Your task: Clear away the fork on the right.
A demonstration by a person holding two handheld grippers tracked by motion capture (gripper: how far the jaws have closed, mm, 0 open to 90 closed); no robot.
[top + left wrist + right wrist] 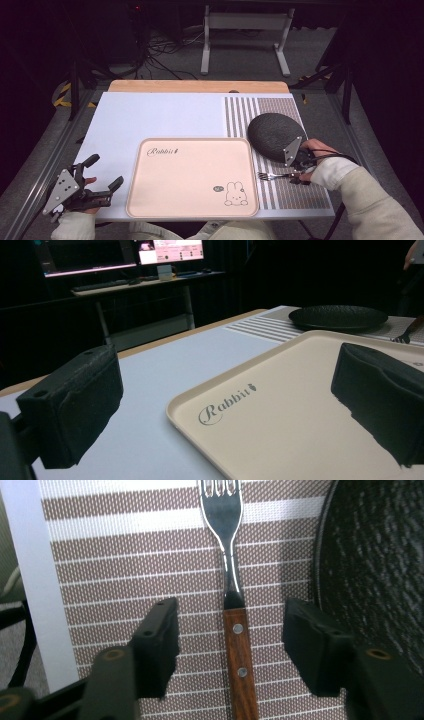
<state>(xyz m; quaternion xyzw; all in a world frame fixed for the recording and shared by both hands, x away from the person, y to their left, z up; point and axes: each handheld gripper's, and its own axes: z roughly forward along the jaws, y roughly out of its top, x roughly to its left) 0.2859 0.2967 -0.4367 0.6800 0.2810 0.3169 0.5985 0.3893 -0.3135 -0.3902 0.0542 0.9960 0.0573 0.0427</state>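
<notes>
A metal fork with a brown wooden riveted handle (235, 610) is seen lying flat on the brown-and-white striped woven placemat (300, 192), at about four o'clock on the desk (150, 115). The right gripper (230, 645) is held over it, jaws wide apart either side of the handle, apparently not touching it. A dark round textured plate (274, 135) sits just beside. The left gripper (107, 172), jaws wide and empty, is held at eight o'clock beside the beige rectangular tray printed with a rabbit (192, 175).

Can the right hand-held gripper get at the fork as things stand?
Probably yes. The right hand-held gripper is open, with a jaw on each side of the fork's wooden handle and nothing between them. The fork lies flat on the striped mat; the dark plate sits close beside one jaw.
</notes>
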